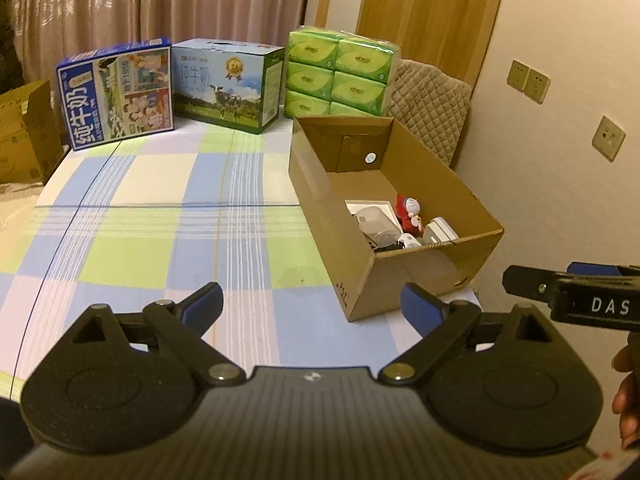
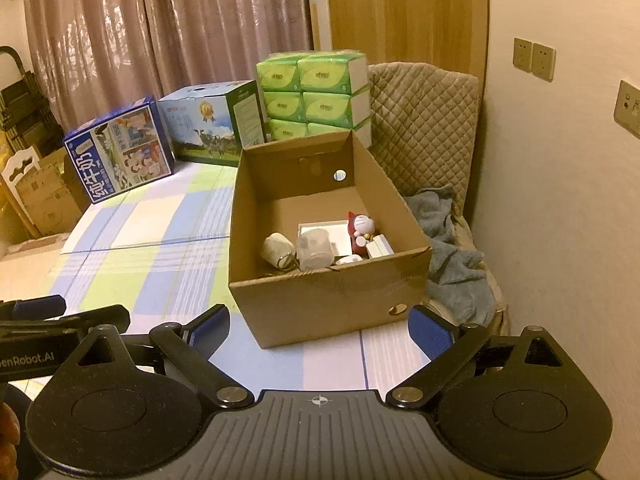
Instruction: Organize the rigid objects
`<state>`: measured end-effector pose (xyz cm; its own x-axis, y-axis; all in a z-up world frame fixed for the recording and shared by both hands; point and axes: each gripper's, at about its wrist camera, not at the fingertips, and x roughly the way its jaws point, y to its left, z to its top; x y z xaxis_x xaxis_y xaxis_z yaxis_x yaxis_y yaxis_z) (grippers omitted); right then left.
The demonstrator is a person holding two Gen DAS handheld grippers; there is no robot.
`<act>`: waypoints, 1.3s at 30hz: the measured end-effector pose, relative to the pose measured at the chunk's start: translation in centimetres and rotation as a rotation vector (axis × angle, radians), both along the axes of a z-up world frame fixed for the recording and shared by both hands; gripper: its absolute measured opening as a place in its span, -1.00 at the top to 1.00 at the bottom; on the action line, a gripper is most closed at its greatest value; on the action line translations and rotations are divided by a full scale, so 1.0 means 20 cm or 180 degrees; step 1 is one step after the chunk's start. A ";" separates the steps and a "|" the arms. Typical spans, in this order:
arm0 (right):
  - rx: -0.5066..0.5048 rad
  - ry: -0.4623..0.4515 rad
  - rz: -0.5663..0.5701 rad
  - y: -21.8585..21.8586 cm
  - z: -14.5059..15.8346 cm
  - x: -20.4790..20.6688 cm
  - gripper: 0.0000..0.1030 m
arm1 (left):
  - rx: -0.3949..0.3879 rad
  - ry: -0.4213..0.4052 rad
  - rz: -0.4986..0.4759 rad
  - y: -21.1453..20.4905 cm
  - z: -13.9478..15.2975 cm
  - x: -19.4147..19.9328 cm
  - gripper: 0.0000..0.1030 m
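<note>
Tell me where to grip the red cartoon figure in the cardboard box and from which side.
Take the red cartoon figure across its body, coming straight down from above: it leans in the corner of the cardboard box, whose walls block any sideways approach, and a white flat box crowds its left.

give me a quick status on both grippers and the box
Left gripper and right gripper open, empty. Small items lie in the cardboard box. Nothing in the way.
</note>
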<state>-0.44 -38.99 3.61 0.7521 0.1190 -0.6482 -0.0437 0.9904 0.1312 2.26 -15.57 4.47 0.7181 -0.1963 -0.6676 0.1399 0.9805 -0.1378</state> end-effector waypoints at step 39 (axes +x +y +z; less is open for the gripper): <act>-0.0009 0.0057 0.0052 0.04 -0.05 -0.03 -0.81 | -0.0021 -0.0044 0.0165 -0.01 0.02 -0.04 -0.88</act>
<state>-1.08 -38.26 2.68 0.7384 0.1294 -0.6618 -0.0577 0.9899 0.1292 1.48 -15.68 4.84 0.7367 -0.1629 -0.6563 0.0908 0.9856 -0.1427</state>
